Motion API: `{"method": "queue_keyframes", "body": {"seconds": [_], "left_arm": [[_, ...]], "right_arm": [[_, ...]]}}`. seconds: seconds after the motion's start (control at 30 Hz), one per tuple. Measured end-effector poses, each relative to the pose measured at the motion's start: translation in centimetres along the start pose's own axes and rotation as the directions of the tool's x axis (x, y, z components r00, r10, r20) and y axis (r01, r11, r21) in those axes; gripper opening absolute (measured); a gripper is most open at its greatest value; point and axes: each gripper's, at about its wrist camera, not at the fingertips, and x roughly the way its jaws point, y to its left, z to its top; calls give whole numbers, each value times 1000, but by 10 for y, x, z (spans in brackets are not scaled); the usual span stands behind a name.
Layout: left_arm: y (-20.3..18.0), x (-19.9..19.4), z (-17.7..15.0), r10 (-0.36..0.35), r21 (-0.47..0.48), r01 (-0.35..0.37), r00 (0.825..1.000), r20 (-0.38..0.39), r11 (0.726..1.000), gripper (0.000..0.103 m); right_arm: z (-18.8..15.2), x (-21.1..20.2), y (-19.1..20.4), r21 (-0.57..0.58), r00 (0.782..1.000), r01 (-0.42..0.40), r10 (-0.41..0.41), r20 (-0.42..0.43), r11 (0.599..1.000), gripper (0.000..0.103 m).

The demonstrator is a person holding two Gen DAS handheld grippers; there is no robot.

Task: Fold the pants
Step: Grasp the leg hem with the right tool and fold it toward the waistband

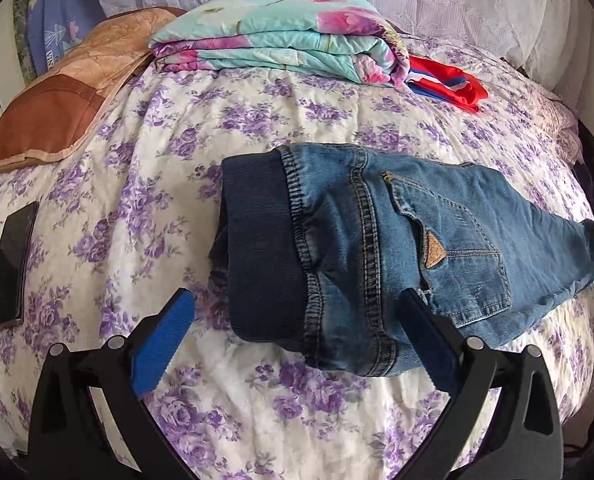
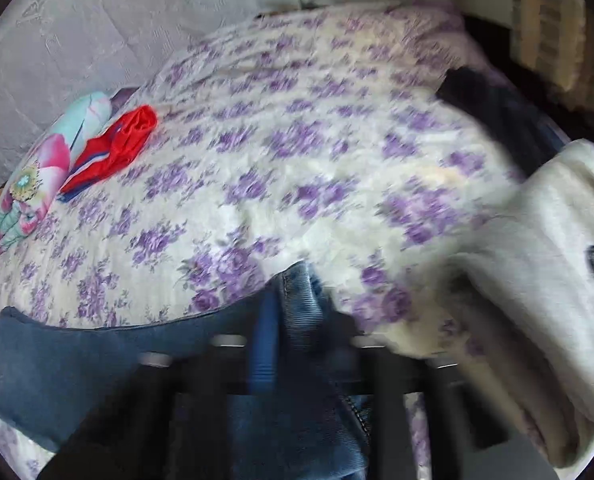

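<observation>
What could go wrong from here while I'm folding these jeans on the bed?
1. The left tongs stand open around the waistband end of the jeans, gripping nothing, so that end could slide as the other end is pulled.
2. The right tongs appear shut on denim in a blurred view; a thin pinch might slip.
3. The phone lies on the bedspread nearby; dragged fabric could shift it.
</observation>
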Motion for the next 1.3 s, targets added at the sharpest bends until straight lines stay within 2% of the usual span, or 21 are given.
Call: {"method": "queue_keyframes", "body": {"seconds": [0.1,0.13,0.17,0.2,0.23,0.33,0.4,0.43,0.47,0.53,0.6,0.7,0.77,0.9,0.93,0.97,1.07,1.17,1.23,1.3], "left_arm": [[1,9,0,33,9,-33,999,-8,999,99],[1,13,0,33,10,-33,999,-13,999,99],[2,17,1,24,5,-24,999,-22,1000,99],[4,21,2,13,-5,-13,999,-29,1000,99],[5,22,4,4,-14,-4,999,-35,1000,99],[6,18,6,1,-13,-2,1000,-31,1000,99],[6,11,4,12,-2,-12,1000,-20,1000,99],[7,8,2,19,-1,-19,1000,-16,1000,99],[8,5,1,18,-5,-18,1000,-11,1000,99],[12,-3,-2,11,-22,-11,1000,-3,1000,99],[15,-11,-6,-4,-47,5,1000,10,999,99],[15,-20,-16,-31,-90,32,999,11,995,99],[13,-20,-22,-77,-111,75,997,-11,991,99],[9,-10,-30,-181,-180,164,980,-81,970,99],[11,-6,-30,-204,-215,182,975,-87,959,99],[13,-4,-29,-217,-253,191,973,-82,948,97],[14,5,-20,-265,-296,232,961,-78,927,61],[13,15,-14,-270,-335,221,956,-110,916,59],[14,15,-12,-272,-361,218,957,-105,907,54],[12,4,-10,-227,-340,195,972,-55,920,31]], "right_arm": [[-11,-21,-5,28,998,-17,16,62,999,8],[-16,-23,-10,44,997,-2,-2,82,999,12],[-21,-15,-12,40,994,59,-62,86,997,15],[-27,-2,-12,24,991,114,-115,70,993,30],[-33,1,-12,17,986,127,-128,103,992,40],[-30,-26,-6,47,974,166,-171,148,985,44],[-28,-59,13,27,952,154,-156,263,988,48],[-26,-71,27,-2,945,130,-123,302,992,57],[-26,-78,47,-58,951,65,-44,306,996,61],[-27,-74,94,-187,961,-97,141,237,977,63],[-33,-61,146,-280,958,-188,238,160,941,63],[-44,-44,221,-373,938,-291,340,71,881,64],[-52,-39,264,-420,926,-320,374,51,849,64],[-62,-37,316,-459,877,-425,480,3,780,69],[-66,-39,323,-471,871,-434,491,-2,768,69],[-69,-39,329,-488,868,-434,496,-3,757,69],[-74,-38,331,-500,865,-442,502,-17,745,69],[-70,-32,318,-471,865,-444,502,-4,762,69],[-67,-26,309,-448,862,-453,506,-1,771,70],[-65,-19,302,-422,862,-464,506,-14,779,70]]}}
